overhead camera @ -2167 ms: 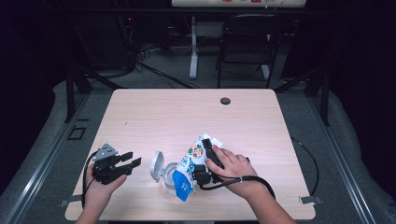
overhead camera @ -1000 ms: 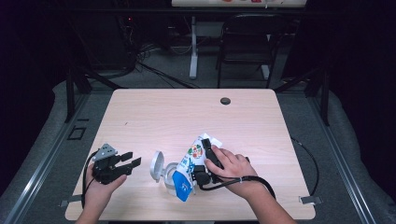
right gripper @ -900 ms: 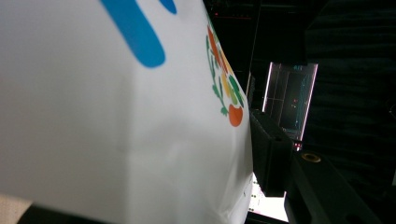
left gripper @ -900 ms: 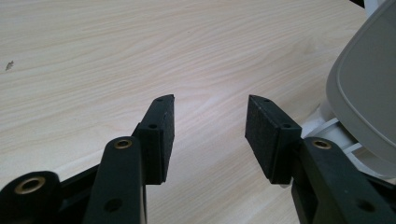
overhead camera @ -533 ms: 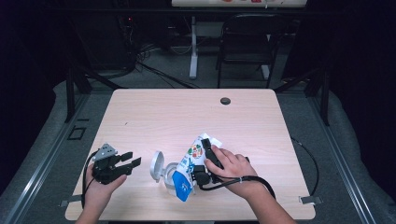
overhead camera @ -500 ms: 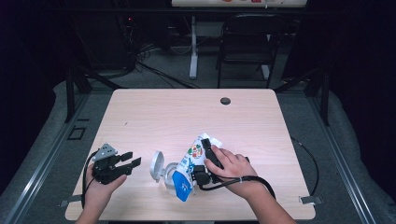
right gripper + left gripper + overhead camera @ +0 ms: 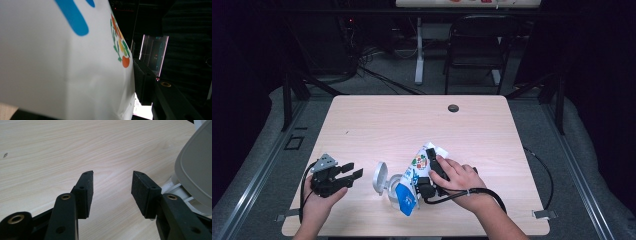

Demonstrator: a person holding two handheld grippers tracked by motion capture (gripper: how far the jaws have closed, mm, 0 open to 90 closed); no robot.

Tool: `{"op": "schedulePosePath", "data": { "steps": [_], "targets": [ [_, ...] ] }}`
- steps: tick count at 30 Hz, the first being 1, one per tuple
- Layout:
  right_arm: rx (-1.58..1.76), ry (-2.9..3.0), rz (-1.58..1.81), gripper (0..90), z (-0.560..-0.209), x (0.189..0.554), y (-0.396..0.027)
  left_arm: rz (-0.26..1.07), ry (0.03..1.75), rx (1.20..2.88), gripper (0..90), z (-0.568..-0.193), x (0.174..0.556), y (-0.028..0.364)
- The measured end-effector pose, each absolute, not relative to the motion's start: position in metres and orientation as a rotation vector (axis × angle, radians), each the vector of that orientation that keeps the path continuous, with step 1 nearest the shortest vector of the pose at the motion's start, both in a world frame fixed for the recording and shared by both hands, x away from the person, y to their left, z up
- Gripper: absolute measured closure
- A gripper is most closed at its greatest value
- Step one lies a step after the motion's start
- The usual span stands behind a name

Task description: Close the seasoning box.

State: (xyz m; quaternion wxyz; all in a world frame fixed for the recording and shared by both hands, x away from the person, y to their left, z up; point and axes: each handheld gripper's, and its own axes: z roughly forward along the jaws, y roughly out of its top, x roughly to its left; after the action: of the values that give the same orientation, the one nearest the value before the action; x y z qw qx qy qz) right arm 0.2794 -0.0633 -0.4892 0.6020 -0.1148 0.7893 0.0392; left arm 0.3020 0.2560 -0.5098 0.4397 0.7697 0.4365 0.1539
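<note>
A white pouch (image 7: 413, 169) with a blue end and a fruit print lies tilted at the table's front middle, and my right gripper (image 7: 424, 175) is shut on it. In the right gripper view the pouch (image 7: 62, 62) presses against the one black pad (image 7: 143, 80) in sight and hides the other. Just left of the pouch stands a small white tub (image 7: 393, 187) with its grey lid (image 7: 380, 177) flipped up. My left gripper (image 7: 354, 170) rests at the front left, open, and nothing lies between its pads (image 7: 86, 191). The grey lid (image 7: 196, 170) sits just right of them.
The light wood table (image 7: 412, 125) has a dark round grommet (image 7: 453, 108) near its far edge. A black chair (image 7: 474, 45) and a white desk leg (image 7: 418, 50) stand beyond the table. A black cable (image 7: 539, 165) trails off the right edge.
</note>
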Motion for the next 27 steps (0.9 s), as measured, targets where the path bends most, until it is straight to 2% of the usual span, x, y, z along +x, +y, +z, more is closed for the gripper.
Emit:
{"op": "schedulePosePath", "data": {
  "steps": [27],
  "targets": [
    [-0.273, 1.819, 0.091, 61.4, -0.4868, 0.2799, -0.0634, 0.382, 1.084, 1.913, 53.0, -0.5100, 0.3021, 0.2564]
  ]
}}
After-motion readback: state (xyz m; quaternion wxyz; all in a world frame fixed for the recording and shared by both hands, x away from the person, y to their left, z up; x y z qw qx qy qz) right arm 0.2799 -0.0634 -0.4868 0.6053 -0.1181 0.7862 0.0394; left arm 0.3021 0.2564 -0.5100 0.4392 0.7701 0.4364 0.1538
